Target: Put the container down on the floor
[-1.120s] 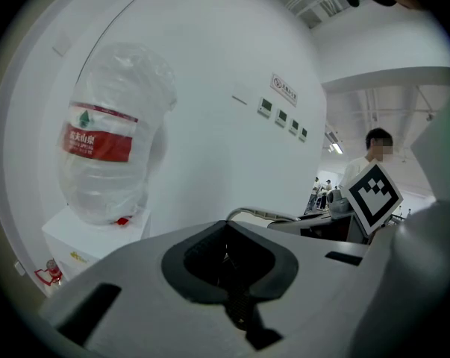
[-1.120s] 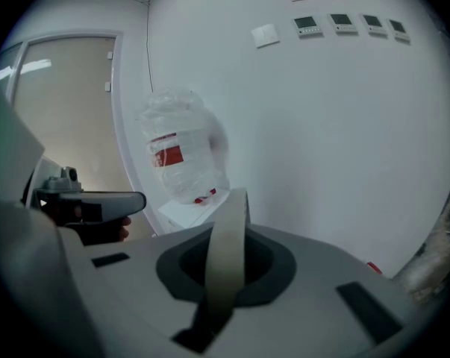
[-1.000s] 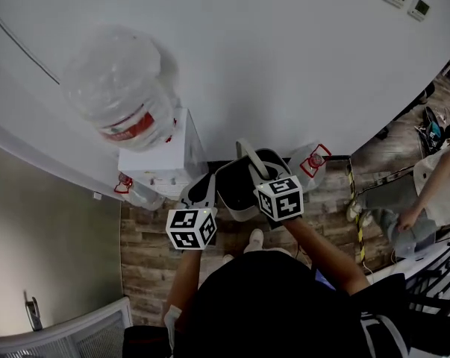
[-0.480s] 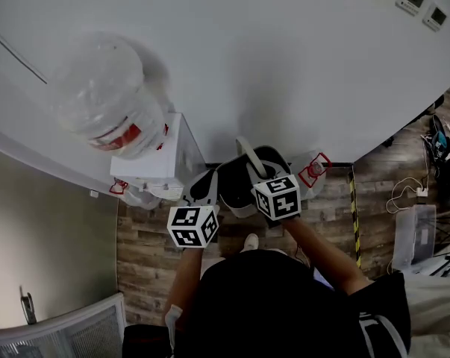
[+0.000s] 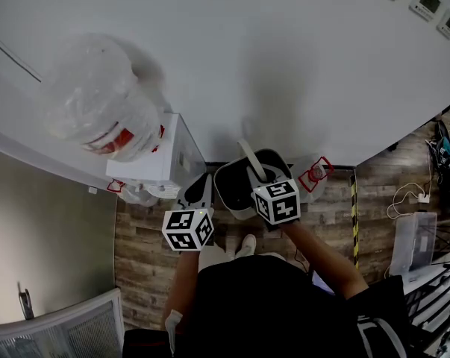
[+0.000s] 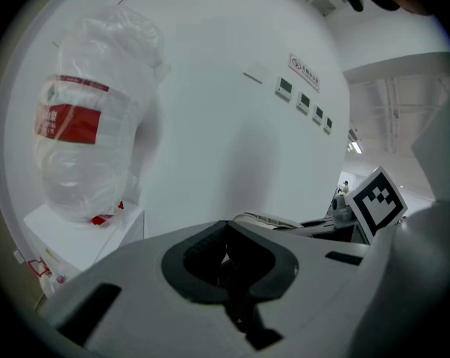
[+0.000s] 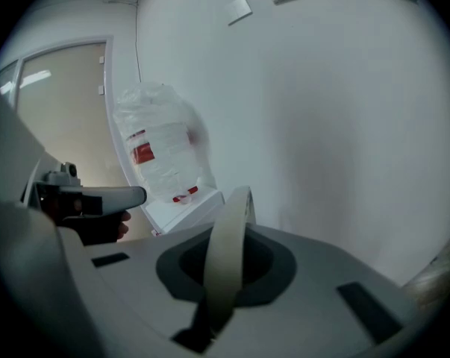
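Note:
A grey container (image 5: 238, 189) with a dark inside hangs above the wood floor (image 5: 146, 237), close to the white wall. Its pale strap handle (image 5: 251, 160) rises from the rim. My right gripper (image 5: 260, 181) is shut on that handle; in the right gripper view the handle (image 7: 226, 259) runs up between the closed jaws. My left gripper (image 5: 201, 189) is just left of the container, apart from it. In the left gripper view its jaws (image 6: 226, 263) stand together with nothing between them, and the container's rim (image 6: 266, 218) shows beyond.
A white water dispenser (image 5: 154, 162) with an upturned clear bottle (image 5: 98, 99) stands at the left against the wall. A water bottle with a red handle (image 5: 314, 171) lies on the floor right of the container. Yellow-black tape (image 5: 353, 207) and a clear box (image 5: 411, 241) are further right.
Both grippers and the container have shifted a little across the floor and slightly lower. The person seen at the right edge a second ago is out of view.

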A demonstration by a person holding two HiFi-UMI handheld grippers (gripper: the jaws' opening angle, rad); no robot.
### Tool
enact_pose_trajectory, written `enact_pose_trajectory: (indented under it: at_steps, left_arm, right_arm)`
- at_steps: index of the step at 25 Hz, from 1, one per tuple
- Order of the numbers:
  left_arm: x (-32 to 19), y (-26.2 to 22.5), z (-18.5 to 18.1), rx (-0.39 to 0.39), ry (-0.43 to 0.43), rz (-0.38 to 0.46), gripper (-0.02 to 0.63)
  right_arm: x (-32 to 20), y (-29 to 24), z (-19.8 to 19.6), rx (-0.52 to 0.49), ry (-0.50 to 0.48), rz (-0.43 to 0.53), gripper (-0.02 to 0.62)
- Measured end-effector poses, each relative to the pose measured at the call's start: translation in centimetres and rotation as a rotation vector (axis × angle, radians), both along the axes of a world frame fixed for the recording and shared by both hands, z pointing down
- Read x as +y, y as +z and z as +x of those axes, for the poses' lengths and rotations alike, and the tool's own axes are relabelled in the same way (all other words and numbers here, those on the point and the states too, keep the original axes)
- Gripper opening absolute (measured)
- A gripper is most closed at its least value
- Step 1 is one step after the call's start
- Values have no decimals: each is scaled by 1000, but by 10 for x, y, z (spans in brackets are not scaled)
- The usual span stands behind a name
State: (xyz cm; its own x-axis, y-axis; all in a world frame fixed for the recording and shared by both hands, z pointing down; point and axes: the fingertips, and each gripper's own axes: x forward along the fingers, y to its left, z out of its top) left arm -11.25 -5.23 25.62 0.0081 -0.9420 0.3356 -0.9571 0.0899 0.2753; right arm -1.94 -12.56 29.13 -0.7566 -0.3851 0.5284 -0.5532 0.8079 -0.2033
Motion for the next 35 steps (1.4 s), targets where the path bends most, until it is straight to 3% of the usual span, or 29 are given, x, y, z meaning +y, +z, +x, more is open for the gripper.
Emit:
enact_pose_trajectory:
  at_steps: [8,18,23,35]
  left_arm:
    - [-11,18,-8,8,60,-53,15]
    - [-28,61,-17,64,215,-145,15]
    - [-31,91,-33,99,248,-203,15]
    - [-43,137,-57,99,329,-280,15]
  right_arm:
    - [-5,18,-10,27,32,-31,31]
    - [-8,61,-30,94,133,-99,31]
    - [-11,88,-44,131,163,-140,31]
    - [-16,137,-66,193,187,-196,31]
